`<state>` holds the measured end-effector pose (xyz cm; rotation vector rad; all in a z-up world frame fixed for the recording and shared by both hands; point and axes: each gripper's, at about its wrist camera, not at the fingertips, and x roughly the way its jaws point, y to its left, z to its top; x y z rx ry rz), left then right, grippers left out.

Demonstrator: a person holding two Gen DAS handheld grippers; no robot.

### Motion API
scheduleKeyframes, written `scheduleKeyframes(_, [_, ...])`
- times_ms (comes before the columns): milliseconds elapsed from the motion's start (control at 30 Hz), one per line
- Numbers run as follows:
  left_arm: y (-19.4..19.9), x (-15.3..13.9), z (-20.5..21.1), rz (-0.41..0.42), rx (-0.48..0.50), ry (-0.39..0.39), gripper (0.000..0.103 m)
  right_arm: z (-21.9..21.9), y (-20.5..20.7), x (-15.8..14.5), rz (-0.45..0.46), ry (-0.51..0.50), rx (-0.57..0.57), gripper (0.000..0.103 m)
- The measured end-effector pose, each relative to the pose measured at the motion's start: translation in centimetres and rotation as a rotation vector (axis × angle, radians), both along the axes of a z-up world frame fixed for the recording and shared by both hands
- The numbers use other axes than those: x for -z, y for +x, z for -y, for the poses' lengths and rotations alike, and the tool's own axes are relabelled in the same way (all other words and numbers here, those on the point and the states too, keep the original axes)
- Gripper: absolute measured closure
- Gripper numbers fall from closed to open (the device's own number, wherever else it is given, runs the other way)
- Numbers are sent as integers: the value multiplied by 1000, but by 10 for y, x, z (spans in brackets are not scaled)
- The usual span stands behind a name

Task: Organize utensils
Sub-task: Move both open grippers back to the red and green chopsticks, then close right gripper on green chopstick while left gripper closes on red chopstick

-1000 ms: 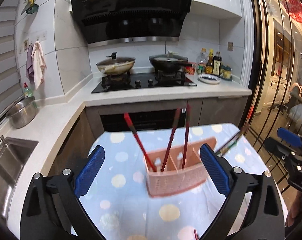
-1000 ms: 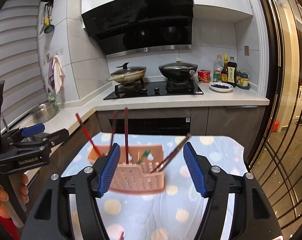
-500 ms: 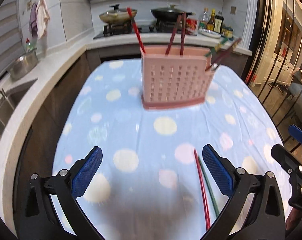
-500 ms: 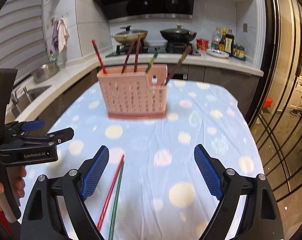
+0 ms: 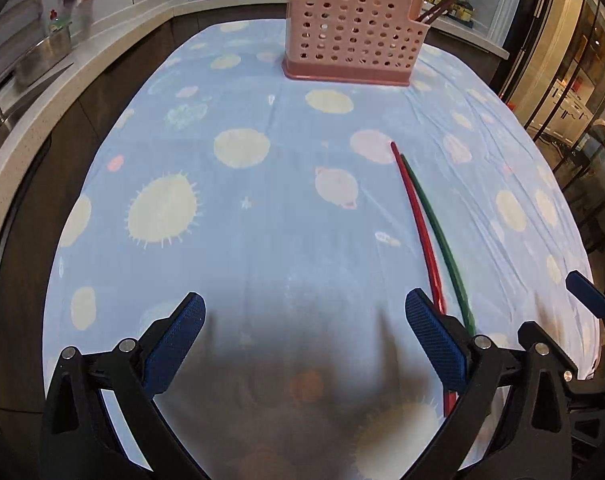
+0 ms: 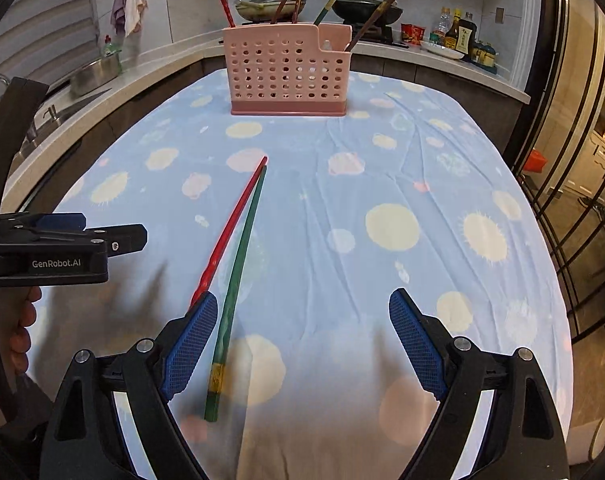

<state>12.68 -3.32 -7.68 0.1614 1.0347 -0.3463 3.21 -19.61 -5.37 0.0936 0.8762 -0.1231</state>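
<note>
A red chopstick [image 5: 416, 216] [image 6: 232, 228] and a green chopstick [image 5: 436, 224] [image 6: 238, 264] lie side by side on the blue spotted tablecloth [image 5: 262, 220] [image 6: 382, 184]. A pink perforated utensil holder [image 5: 352, 46] [image 6: 288, 74] stands at the far end with several chopsticks upright in it. My left gripper [image 5: 302, 344] is open and empty, low over the cloth, left of the chopsticks. My right gripper [image 6: 302, 340] is open and empty, its left finger beside the thick ends of the chopsticks. The left gripper also shows in the right wrist view [image 6: 62, 246].
A white counter runs along the left with a steel bowl [image 6: 92, 74] and a sink. A stove with two pans [image 6: 270, 4] and sauce bottles [image 6: 462, 38] lie behind the table. Glass doors stand on the right.
Both grippers have tilted down and dropped toward the table. The view went from the holder and stove to the cloth and the two loose chopsticks. Both stay open.
</note>
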Motion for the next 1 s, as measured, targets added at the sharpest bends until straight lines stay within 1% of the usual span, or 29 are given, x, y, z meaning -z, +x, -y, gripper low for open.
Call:
scheduleKeyframes(67, [-7, 5, -1, -4, -2, 35, 7, -2, -7, 5, -4, 28, -3, 19])
scheduleKeyframes(133, [-15, 7, -2, 9, 4, 59, 7, -4, -12, 7, -3, 54, -9, 19])
scheduleKeyframes(300, [-27, 6, -7, 24, 5, 59, 7, -15, -17, 15, -27, 49, -40, 22])
scheduleKeyframes(400, [-31, 7, -9, 29, 1, 63, 7, -22, -18, 21, -41, 49, -59, 27])
scheduleKeyframes(467, [-32, 6, -10, 41, -1, 70, 7, -25, -18, 24, -47, 52, -67, 28])
scheduleKeyframes(500, [-33, 6, -10, 48, -3, 78, 7, -26, -18, 25, -51, 57, -70, 31])
scheduleKeyframes(533, [-35, 5, -10, 53, -2, 82, 7, -27, -18, 26, -54, 61, -74, 35])
scheduleKeyframes(600, [-37, 4, -11, 59, 0, 82, 7, -28, -17, 28, -60, 67, -76, 41])
scheduleKeyframes(633, [-38, 4, -11, 62, 1, 79, 7, -28, -17, 29, -65, 72, -78, 46])
scheduleKeyframes(667, [-39, 4, -11, 64, 5, 77, 7, -29, -16, 30, -70, 71, -78, 48])
scheduleKeyframes(767, [-42, 3, -7, 83, 20, 78, 7, -31, -17, 30, -65, 36, -78, 58])
scheduleKeyframes(833, [-45, 2, -3, 91, 35, 78, 7, -32, -17, 30, -62, 22, -78, 73])
scheduleKeyframes(867, [-47, 2, -1, 93, 46, 70, 7, -30, -17, 30, -62, 24, -74, 77])
scheduleKeyframes(933, [-50, 0, 3, 101, 61, 57, 7, -25, -17, 30, -62, 35, -62, 91])
scheduleKeyframes(967, [-53, -1, 5, 113, 68, 51, 7, -22, -17, 30, -63, 36, -51, 94])
scheduleKeyframes(1000, [-55, -2, 8, 126, 77, 48, 7, -18, -17, 29, -63, 41, -38, 95])
